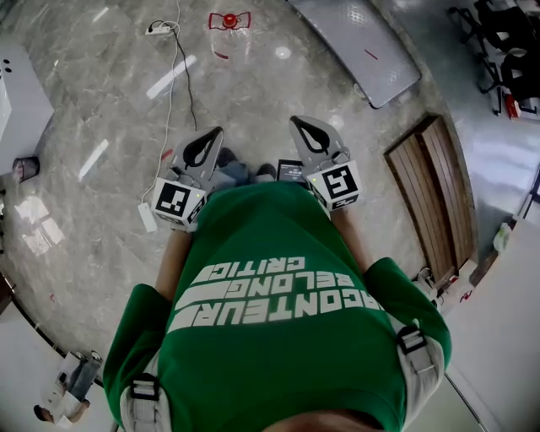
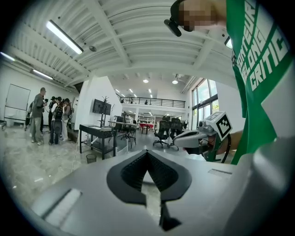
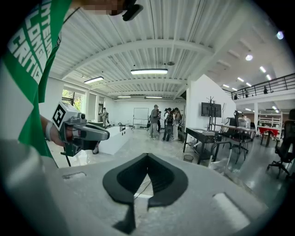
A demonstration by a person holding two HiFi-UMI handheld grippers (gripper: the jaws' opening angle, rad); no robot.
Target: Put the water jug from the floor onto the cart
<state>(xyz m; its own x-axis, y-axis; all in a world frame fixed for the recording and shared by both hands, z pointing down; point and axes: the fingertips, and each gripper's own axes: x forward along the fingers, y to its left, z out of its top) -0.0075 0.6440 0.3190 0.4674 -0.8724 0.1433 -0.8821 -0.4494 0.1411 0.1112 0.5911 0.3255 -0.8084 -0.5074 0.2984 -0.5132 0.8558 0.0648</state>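
a white power strip (image 1: 159, 28) lies on the marble floor (image 1: 101, 101) at the far left, its cable (image 1: 173, 93) trailing toward the person. the left gripper (image 1: 213, 135) is held out in front of the green shirt (image 1: 278, 278), jaws clenched together with nothing between them. ahead of it, well apart from both grippers, the water jug (image 1: 229, 22) (a clear shape with a red top, too small to tell more) stands on the floor. the right gripper (image 1: 299, 125) sits beside the left one, likewise pressed closed and empty. further right the grey cart (image 1: 363, 46) stands near the water jug, and a brown slatted panel (image 1: 430, 194) lies at the far right.
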